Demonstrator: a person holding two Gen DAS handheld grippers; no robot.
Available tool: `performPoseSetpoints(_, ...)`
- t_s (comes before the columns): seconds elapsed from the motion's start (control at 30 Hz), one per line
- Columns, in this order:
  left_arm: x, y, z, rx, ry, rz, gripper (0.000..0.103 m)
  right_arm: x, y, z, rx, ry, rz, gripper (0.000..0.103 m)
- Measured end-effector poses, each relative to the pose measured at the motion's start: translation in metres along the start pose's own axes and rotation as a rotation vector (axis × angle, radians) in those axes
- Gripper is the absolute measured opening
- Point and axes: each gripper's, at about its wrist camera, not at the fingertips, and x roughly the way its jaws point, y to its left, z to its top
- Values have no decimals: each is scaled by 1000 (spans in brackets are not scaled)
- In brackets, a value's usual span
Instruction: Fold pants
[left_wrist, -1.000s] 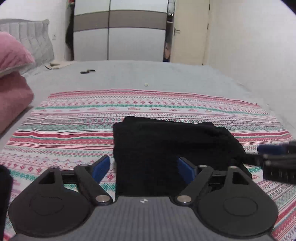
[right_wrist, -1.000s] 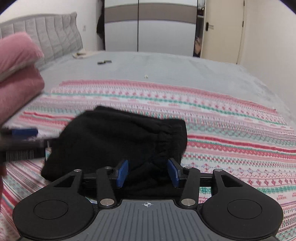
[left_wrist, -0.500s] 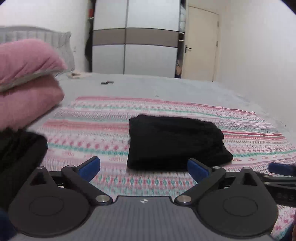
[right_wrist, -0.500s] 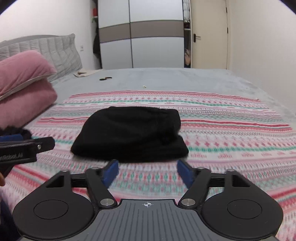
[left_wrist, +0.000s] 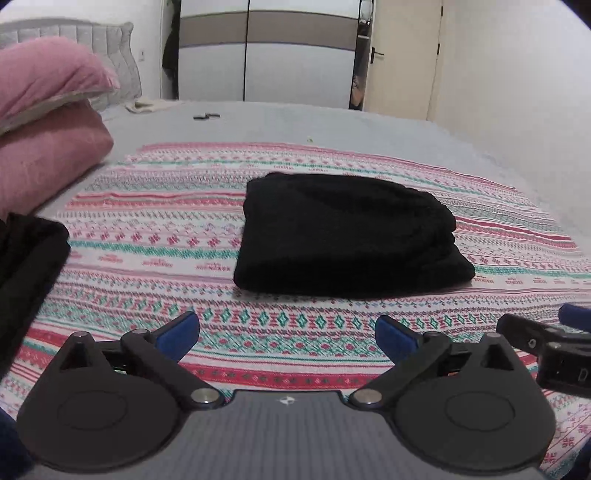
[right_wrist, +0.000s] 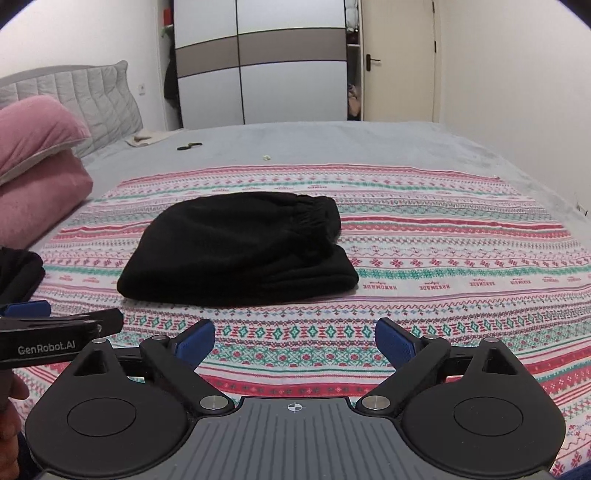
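From the left wrist view, the left gripper (left_wrist: 287, 334) has its jaws wide apart and holds nothing. The black pants (left_wrist: 347, 236) lie folded in a neat bundle on the striped blanket (left_wrist: 155, 229), past the blue fingertips (left_wrist: 179, 332) and not touching them. Pink pillows (left_wrist: 48, 122) sit at the far left. Part of the right gripper (left_wrist: 554, 350) pokes in at the right edge.

From the right wrist view, the right gripper (right_wrist: 294, 341) is wide open too, with nothing in it. The pants (right_wrist: 240, 254) rest on the blanket (right_wrist: 461, 266), a bit left of the middle. The left gripper (right_wrist: 55, 328) shows at the left edge.
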Motion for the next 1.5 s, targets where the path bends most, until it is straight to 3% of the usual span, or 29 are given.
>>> performPoseSetpoints(0.9,-5,3,2,-40,31,6,103,12,-4,-2,30,76,-2,100)
performPoseSetpoints(1.5,-7,-3,1,-1,24,4,103,14,-5,-3,48,85,4,100)
